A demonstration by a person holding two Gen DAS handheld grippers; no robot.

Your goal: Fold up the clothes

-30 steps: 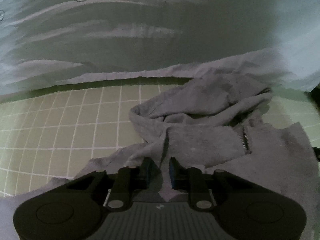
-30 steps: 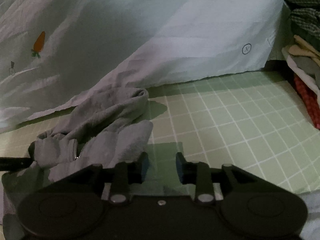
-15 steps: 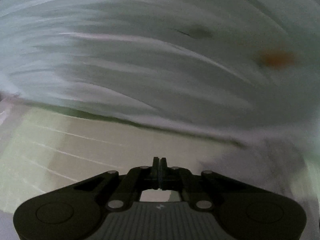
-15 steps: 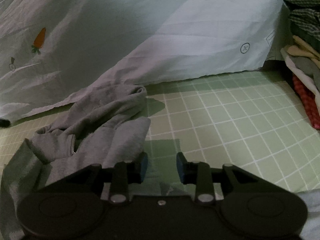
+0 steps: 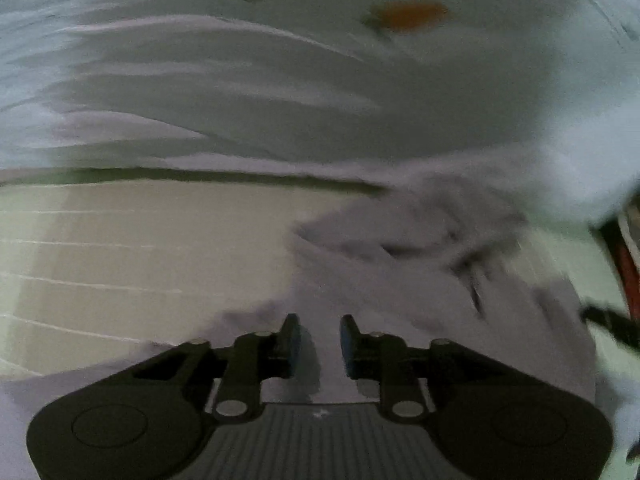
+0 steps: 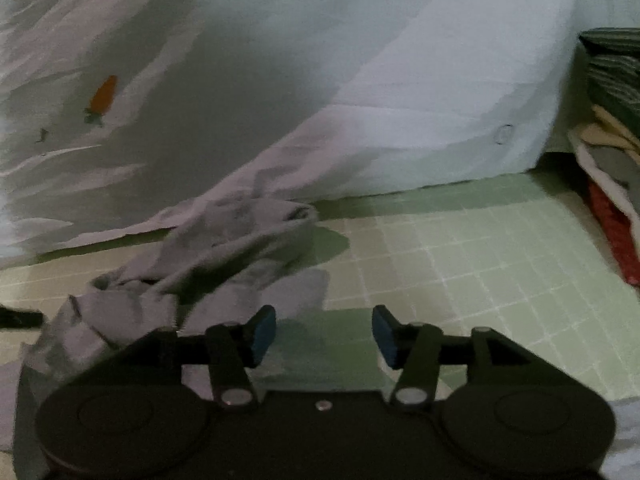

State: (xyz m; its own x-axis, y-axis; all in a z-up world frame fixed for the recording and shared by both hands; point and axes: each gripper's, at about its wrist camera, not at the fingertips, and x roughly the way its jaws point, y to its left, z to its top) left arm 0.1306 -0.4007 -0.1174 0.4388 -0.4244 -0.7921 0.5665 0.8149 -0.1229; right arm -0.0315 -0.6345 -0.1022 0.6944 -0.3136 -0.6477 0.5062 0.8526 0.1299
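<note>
We see the left gripper (image 5: 319,340) with its jaws parted by a narrow gap, blue pads bare and nothing held between them, poised just above the near edge of a grey zip-up garment (image 5: 420,264) that lies crumpled on the green gridded mat (image 5: 132,264). The right gripper (image 6: 323,336) stands wider open, also empty, its left finger just beside the same garment (image 6: 208,264) and its right finger over bare mat (image 6: 480,256). The garment lies in a rumpled heap (the left view is smeared by motion, so we cannot make out its folds), its far end touching the hem of a pale sheet (image 6: 360,80) that hangs behind the mat. An orange carrot print (image 6: 103,94) marks that sheet, seen too in the left view (image 5: 412,14). At the right edge of the right view, well apart from the garment, we see a stack of folded clothes (image 6: 612,152), dark checked cloth on top and red at the bottom.
</note>
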